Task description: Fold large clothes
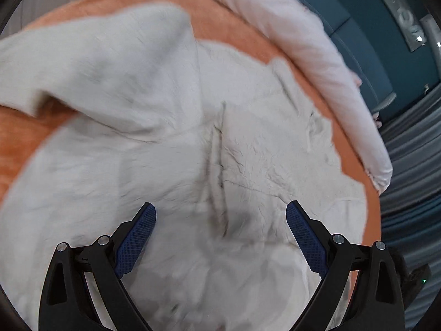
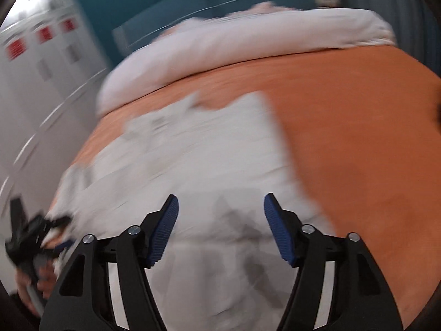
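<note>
A large white garment (image 1: pixel 193 143) lies crumpled on the orange bedspread (image 1: pixel 228 27), one flap of it folded over at the upper left. My left gripper (image 1: pixel 220 207) hovers over the cloth, open, blue pads wide apart and nothing between them. In the right wrist view the same white garment (image 2: pixel 198 160) spreads over the orange bedspread (image 2: pixel 358 138), blurred. My right gripper (image 2: pixel 220 201) is open above it, with no cloth pinched between its pads. The left gripper (image 2: pixel 30 237) shows at the left edge of that view, in a hand, too blurred to read.
A rolled pale pink duvet (image 1: pixel 317 55) lies along the far edge of the bed, also seen as a duvet (image 2: pixel 248 38) in the right wrist view. Beyond it stand a teal wall (image 1: pixel 386 27), grey curtains (image 1: pixel 413 149) and white cabinets (image 2: pixel 41 69).
</note>
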Demonstrator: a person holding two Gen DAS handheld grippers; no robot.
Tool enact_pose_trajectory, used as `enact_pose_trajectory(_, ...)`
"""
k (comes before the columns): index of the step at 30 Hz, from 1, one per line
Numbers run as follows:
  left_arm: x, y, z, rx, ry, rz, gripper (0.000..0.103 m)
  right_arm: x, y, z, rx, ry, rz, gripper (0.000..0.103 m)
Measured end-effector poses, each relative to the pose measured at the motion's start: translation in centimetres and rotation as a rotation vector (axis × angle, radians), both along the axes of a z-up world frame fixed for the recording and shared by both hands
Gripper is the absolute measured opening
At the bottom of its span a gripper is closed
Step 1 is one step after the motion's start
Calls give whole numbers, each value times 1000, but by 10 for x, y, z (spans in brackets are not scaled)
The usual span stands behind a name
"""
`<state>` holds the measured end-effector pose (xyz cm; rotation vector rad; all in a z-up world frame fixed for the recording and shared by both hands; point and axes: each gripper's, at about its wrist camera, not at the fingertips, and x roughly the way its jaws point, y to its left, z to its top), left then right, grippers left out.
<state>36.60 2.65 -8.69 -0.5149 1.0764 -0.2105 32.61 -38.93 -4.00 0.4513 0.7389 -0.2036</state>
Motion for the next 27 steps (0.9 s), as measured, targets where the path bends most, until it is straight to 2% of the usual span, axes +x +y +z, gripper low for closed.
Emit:
enact_pose_trajectory(3, 17, -19, 2, 120, -56, -21, 53, 28, -23, -17, 19, 50, -54, 67)
enact_pose_trajectory(4, 23, -24, 6, 130, -68, -42, 29, 42, -24, -27, 31, 83, -52, 62)
enact_pose_trajectory(5, 29, -28, 10, 133, -78, -60, 14, 55, -24, -36, 43, 116, -37, 36)
enact_pose_trajectory(6, 35, -32, 19, 148, -104, -66, 12, 70, -23, -42, 33, 165, -26, 18)
enact_pose_trajectory(7, 39, -37, 32, 161, -149, -79, 10, 68, -21, -40, 13, 166, -31, 13)
enact_pose_trajectory(8, 43, -37, 38, 173, -176, -84, 9, 65, -18, -31, 11, 116, -34, 8)
enact_pose_trajectory(9, 45, -42, 52, 196, -233, -96, 9, 55, -16, -13, 27, 12, -35, 7)
enact_pose_trajectory(10, 47, -46, 59, 219, -267, -100, 9, 44, -18, -3, 37, -53, -41, 7)
enact_pose_trajectory(11, 48, -49, 62, 243, -291, -99, 9, 35, -20, 3, 35, -107, -54, 6)
enact_pose_trajectory(12, 51, -52, 57, 272, -297, -105, 11, 31, -23, -1, 16, -119, -82, 7)
enact_pose_trajectory(13, 52, -57, 47, 296, -279, -111, 12, 34, -28, -17, 6, -62, -99, 8)
enact_pose_trajectory(15, 60, -63, 5, 378, -182, -132, 10, 51, -36, -68, 1, 171, -104, 11)
enact_pose_trajectory(16, 62, -64, -14, 411, -135, -132, 9, 46, -39, -71, 25, 158, -116, 11)
enact_pose_trajectory(17, 62, -63, -27, 402, -123, -130, 9, 37, -39, -56, 20, 113, -141, 11)
enact_pose_trajectory(19, 57, -60, -28, 394, -158, -99, 9, 20, -32, -30, -20, 28, -168, 11)
enact_pose_trajectory(21, 58, -66, -31, 427, -170, -99, 9, 11, -18, -3, -59, -67, -122, 12)
enact_pose_trajectory(22, 55, -67, -32, 443, -176, -99, 9, 10, -10, -1, -77, -70, -92, 12)
enact_pose_trajectory(23, 53, -71, -33, 468, -186, -100, 9, 13, -1, -4, -96, -42, -44, 11)
enact_pose_trajectory(25, 52, -78, -34, 504, -197, -100, 9, 37, 16, -47, -150, 178, 19, 9)
enact_pose_trajectory(26, 52, -79, -34, 504, -197, -100, 9, 38, 15, -61, -129, 218, 39, 7)
enact_pose_trajectory(27, 52, -77, -34, 497, -197, -99, 10, 34, 16, -62, -123, 191, 23, 7)
